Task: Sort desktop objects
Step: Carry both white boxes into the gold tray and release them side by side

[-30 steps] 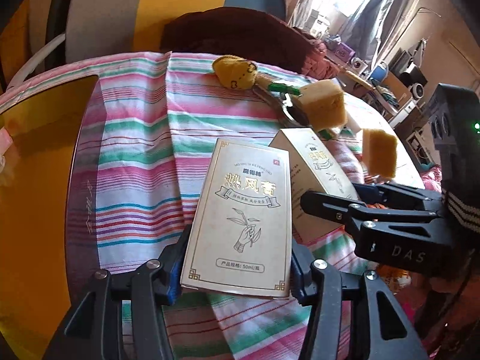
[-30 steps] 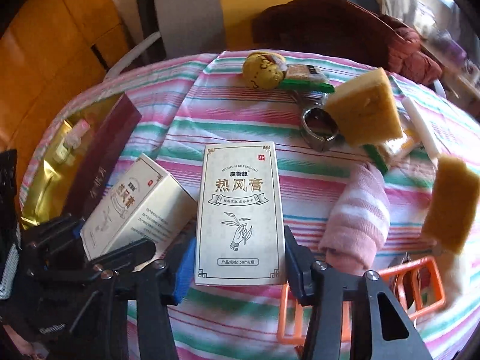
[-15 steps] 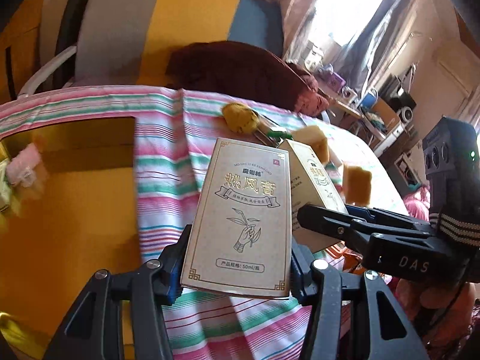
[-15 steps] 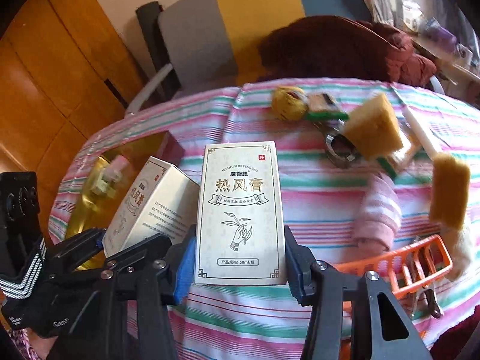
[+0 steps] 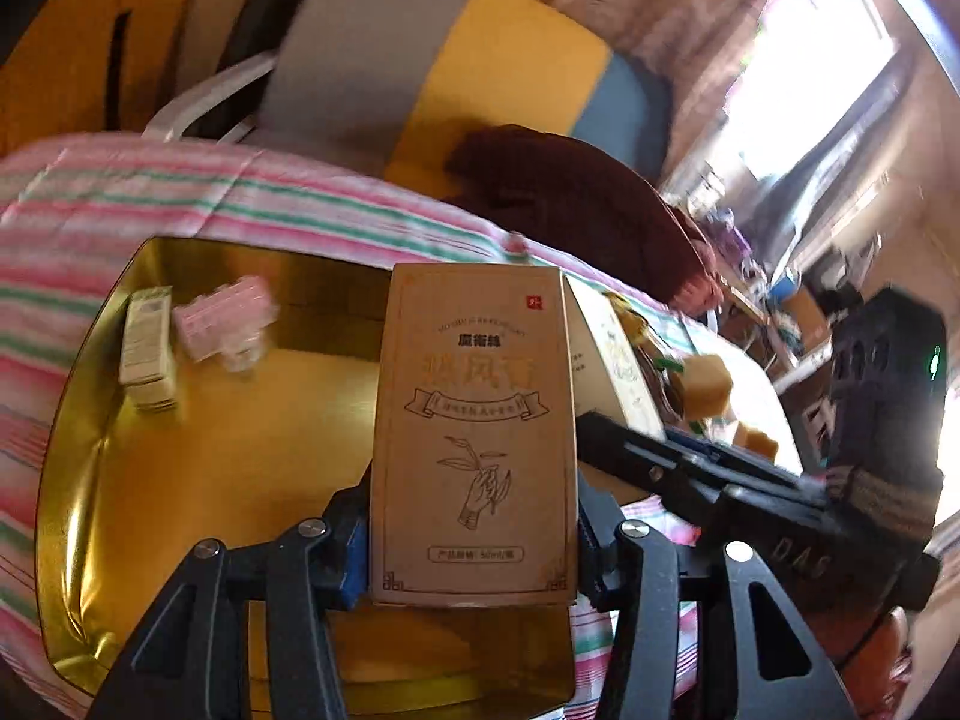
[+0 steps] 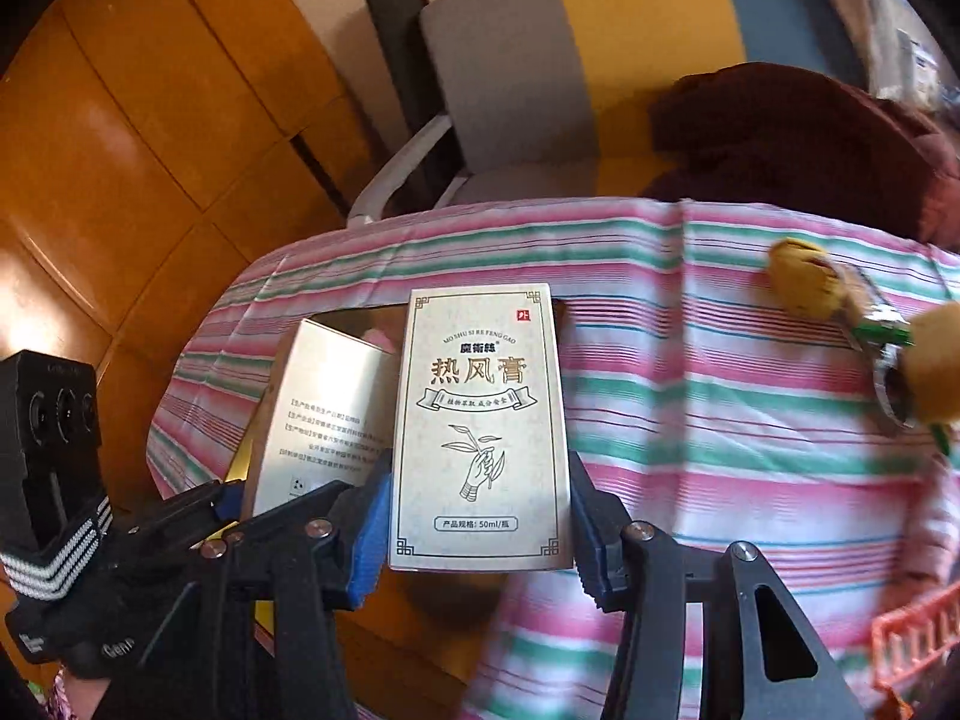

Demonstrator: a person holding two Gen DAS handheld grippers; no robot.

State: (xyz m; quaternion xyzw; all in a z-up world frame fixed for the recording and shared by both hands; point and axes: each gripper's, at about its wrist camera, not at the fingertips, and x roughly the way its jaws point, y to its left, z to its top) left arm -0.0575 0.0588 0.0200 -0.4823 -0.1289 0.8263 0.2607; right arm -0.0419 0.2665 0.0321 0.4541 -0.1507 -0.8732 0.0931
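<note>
My left gripper (image 5: 474,540) grips a beige ointment carton (image 5: 474,420) upright by its lower sides, and its jaws are closing on it. The carton hangs over a gold tray (image 5: 198,468) on the striped tablecloth (image 5: 120,198). My right gripper (image 6: 480,534) is shut on a matching white carton (image 6: 480,420), held just right of the left one. In the right wrist view the left gripper (image 6: 240,510) and its carton (image 6: 324,414) are at the left. The left wrist view has the right gripper (image 5: 690,462) at the right.
Inside the tray lie a small white box (image 5: 147,354) and a pink packet (image 5: 225,324). A yellow plush toy (image 6: 804,279), a sponge (image 6: 936,360) and an orange basket (image 6: 918,630) sit to the right. A chair (image 6: 570,60) with a dark red garment (image 6: 780,132) stands behind the table.
Both grippers have carried their cartons left and a little up, from over the striped cloth to the gold tray. The sponges and plush toy have slid away to the right.
</note>
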